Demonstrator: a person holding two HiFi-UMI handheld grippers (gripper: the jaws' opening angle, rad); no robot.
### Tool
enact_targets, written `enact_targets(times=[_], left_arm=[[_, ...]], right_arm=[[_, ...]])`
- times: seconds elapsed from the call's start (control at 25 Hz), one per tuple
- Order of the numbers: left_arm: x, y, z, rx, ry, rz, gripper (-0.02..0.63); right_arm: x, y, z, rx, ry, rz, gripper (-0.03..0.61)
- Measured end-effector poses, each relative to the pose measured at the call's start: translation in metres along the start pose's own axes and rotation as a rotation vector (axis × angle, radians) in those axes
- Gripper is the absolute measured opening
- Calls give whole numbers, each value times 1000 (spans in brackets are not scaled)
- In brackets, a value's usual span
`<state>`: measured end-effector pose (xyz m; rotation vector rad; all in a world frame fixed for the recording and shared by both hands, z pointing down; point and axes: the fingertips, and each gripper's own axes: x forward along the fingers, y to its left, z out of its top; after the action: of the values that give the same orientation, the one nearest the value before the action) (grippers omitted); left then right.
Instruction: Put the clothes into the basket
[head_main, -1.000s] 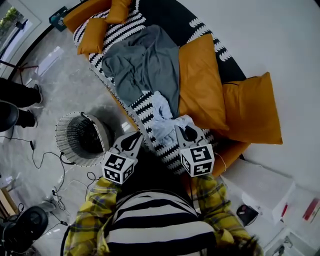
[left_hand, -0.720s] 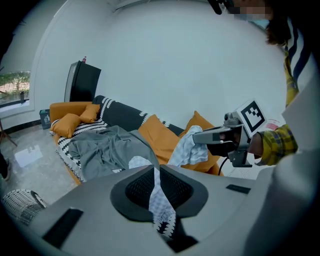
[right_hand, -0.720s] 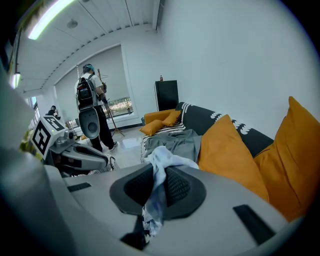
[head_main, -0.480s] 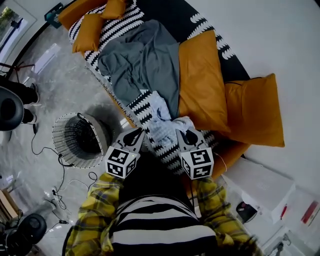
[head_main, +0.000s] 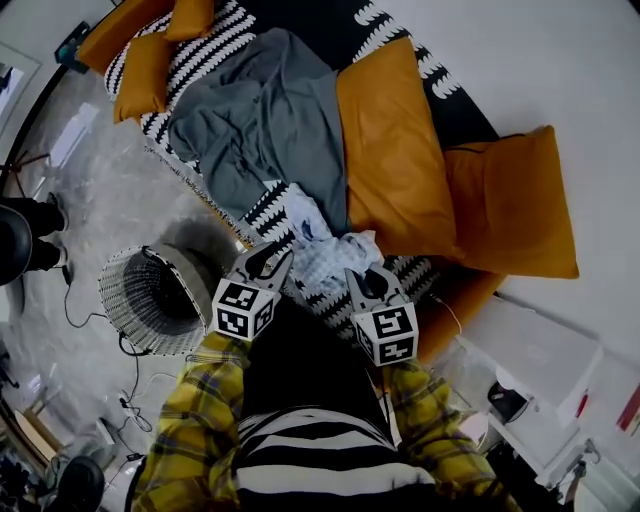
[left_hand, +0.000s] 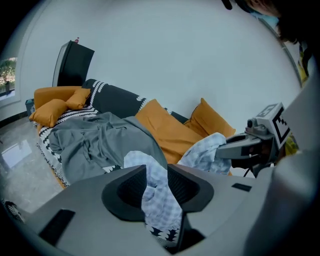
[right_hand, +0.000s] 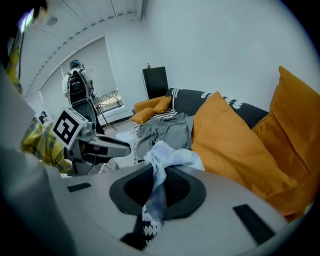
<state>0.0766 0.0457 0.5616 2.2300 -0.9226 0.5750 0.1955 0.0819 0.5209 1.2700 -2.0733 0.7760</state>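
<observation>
Light, limp checked garment (head_main: 318, 250) is seen bunched on the sofa (head_main: 262, 203), one fold pinched tight in the right gripper (right_hand: 156, 182); the left gripper (left_hand: 156, 179) jaws have just been opening and apparently only flank another fold, so a thick gather should be retaken.

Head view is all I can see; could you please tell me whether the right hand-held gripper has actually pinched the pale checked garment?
Observer: Yes. The right hand-held gripper is shut on the pale checked garment, with a fold pinched between its pads.
Operator: Thank you. And the left one?
Observer: The left hand-held gripper has just been opening. The garment hangs between its parted jaws, not clamped.
</observation>
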Motion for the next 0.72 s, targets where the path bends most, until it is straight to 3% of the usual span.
enact_targets(times=[0.36, 0.72], left_arm=[[60, 32, -14, 22, 108, -35, 176], [102, 46, -23, 2, 140, -70, 188]], right_arm=[[13, -7, -25, 57, 57, -30, 50], [30, -5, -42, 108, 95, -29, 50]])
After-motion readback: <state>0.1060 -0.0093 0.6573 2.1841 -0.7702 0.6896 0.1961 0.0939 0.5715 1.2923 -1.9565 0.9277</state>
